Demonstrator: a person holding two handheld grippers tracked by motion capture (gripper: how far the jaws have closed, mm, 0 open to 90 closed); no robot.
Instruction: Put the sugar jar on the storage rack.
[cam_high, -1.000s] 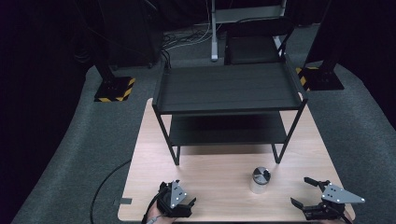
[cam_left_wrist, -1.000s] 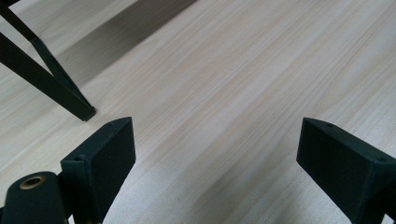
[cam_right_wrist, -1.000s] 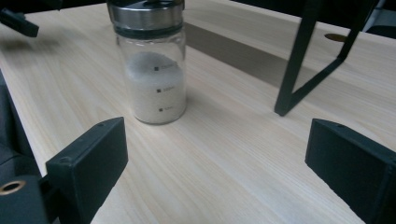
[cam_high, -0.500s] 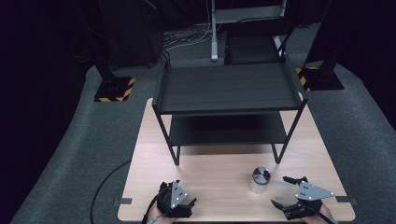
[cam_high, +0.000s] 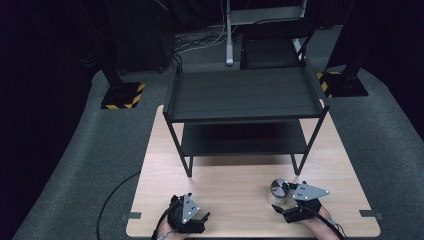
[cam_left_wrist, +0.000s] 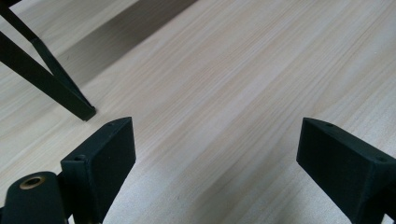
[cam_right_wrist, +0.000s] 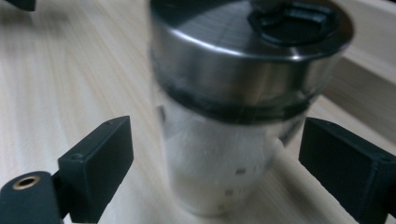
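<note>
On the table (cam_high: 240, 200), in front of the black shelf rack (cam_high: 245, 95), the lidded steel jar (cam_right_wrist: 233, 93) stands upright between the right hand-held gripper (cam_right_wrist: 215, 168)'s closing, not-yet-touching jaws, ready for gripping, while the left hand-held gripper (cam_left_wrist: 215, 163) waits wide open, empty.

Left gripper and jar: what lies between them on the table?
Nothing: bare table between the left gripper and the jar in the high view.

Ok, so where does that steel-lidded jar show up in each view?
High view: jar low right, beside the right gripper.
Left gripper view: bare table and a rack leg, no jar.
Right gripper view: jar centred between the jaws, untouched.
Shared landmark: the wooden table.
</note>
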